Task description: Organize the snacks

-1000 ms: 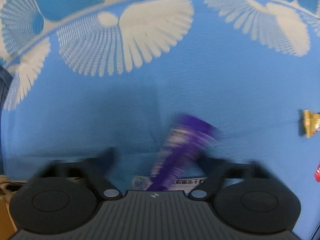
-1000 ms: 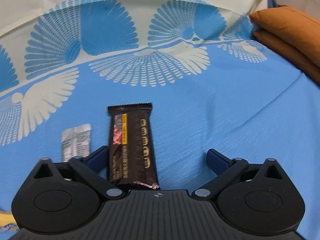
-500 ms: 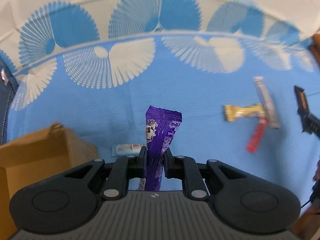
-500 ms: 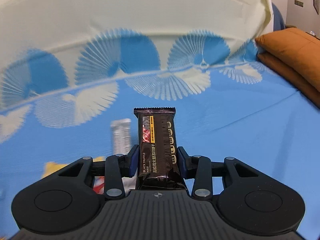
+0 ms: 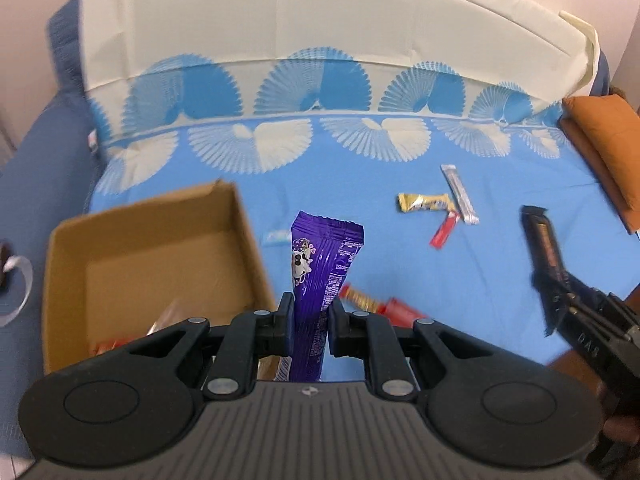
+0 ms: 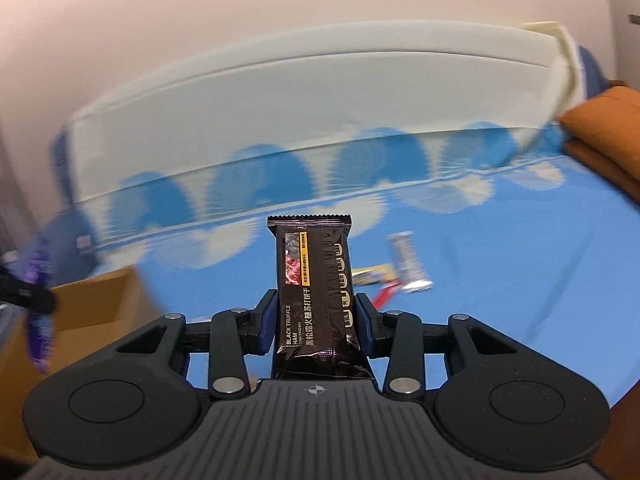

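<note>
Cardboard box point(image 5: 152, 256) sits toward the left edge of the bed point(image 5: 400, 264), open at the top, with a couple of wrapped snacks dimly visible in its near corner. Just right of it we hold the purple snack packet point(image 5: 324, 276) upright in our left hand-held gripper point(image 5: 310, 320), whose jaws have just been closing and are now clamped on the packet's lower half. A second ago that packet was a blur low over the sheet between open jaws; now it hangs clear of the bed, with the box in view beside it.

Further right, loose on the blue sheet, lie a red-and-yellow wrapper point(image 5: 378, 306) just behind the gripper, then a yellow sweet point(image 5: 426, 202), a red stick point(image 5: 444, 230) and a silver stick point(image 5: 460, 194) clustered near the middle of the bed. Orange cushions point(image 5: 604, 152) rest at the right edge.

On the right side, our right hand-held gripper point(image 6: 316, 322) has likewise just been closing and is clamped on the black cracker packet point(image 6: 314, 292), which a second ago lay flat on the sheet between wide jaws and now stands lifted.

Both pickups look done, we judge, so the next step is carrying each packet over the box. Four or so snacks are left to collect from the bed.
</note>
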`<state>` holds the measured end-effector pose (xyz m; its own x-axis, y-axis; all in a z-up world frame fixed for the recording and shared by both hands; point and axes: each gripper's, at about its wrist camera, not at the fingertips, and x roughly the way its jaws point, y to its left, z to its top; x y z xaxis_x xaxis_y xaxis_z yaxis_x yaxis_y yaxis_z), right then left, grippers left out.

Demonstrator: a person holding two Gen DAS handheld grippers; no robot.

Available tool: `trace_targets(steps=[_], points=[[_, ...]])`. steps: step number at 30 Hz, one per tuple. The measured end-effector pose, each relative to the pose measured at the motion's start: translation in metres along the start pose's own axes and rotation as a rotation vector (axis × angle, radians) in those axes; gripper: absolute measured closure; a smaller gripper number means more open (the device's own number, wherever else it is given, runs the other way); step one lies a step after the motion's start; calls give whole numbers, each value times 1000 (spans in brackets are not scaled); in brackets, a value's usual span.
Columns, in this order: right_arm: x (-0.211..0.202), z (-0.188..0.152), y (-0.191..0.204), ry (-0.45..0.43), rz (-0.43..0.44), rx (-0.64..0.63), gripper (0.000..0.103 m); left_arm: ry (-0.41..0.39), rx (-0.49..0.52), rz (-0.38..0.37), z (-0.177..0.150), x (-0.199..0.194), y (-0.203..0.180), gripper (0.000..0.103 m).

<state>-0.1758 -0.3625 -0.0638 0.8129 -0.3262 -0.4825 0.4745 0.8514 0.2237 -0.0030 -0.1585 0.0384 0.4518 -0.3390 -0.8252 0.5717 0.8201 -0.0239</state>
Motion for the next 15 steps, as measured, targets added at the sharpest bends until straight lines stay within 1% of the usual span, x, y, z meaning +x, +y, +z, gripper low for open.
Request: trace_targets(steps=[5,7,9,11,13,15], points=[[-47,-20,62,27,164,-83,61,24,-64,35,-57,-42,29,86],[-62,-29,84,36,222,-114,61,20,-95,45,-79,-58,45,86],[-76,-38,105,47,274,-148,61,4,-129,71,-101,-74,60,86],[-86,-47,124,61,315,-181,61,-26,-150,113,-122,-90,72,86],[-97,-55,140,71,340,-222,61,-58,-155,156,-139,-102,79,86],[-107,-63,153,76,356,-267,61,-81,-164,178,-155,-111,82,86]])
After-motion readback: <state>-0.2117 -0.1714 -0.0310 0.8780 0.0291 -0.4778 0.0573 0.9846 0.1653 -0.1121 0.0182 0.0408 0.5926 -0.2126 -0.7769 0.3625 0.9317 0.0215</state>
